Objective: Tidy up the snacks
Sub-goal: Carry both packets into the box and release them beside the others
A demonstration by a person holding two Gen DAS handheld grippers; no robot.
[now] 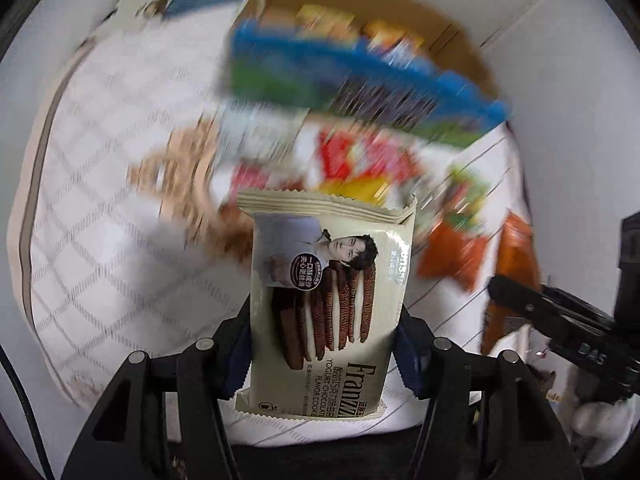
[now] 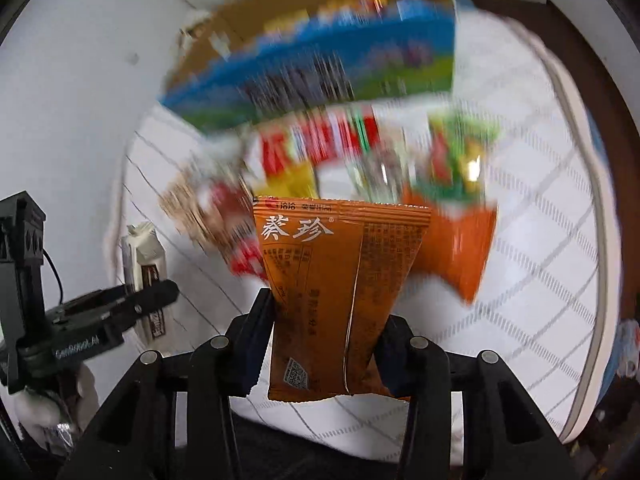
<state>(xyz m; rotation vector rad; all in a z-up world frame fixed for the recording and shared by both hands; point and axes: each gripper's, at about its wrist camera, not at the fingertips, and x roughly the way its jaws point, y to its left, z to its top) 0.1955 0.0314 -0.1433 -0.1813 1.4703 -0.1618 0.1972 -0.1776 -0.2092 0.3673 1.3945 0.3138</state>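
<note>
My left gripper (image 1: 324,332) is shut on a cream cookie packet (image 1: 324,300) printed with chocolate sandwich cookies, held up above the bed. My right gripper (image 2: 324,332) is shut on an orange snack packet (image 2: 340,280) with white characters. Each gripper shows in the other's view: the right gripper (image 1: 500,292) at the far right with the orange packet (image 1: 516,264), the left gripper (image 2: 160,292) at the far left with the cream packet (image 2: 146,256). Below lies a blurred pile of snack packets (image 1: 360,164), also seen as a pile of packets (image 2: 320,148) in the right wrist view.
An open cardboard box (image 1: 448,36) with a blue and green side holds several snacks beyond the pile; the same box (image 2: 320,68) shows in the right wrist view. Everything rests on a white quilted mattress (image 1: 100,200) against a white wall (image 2: 80,60). A gloved hand (image 1: 600,428) holds the right gripper.
</note>
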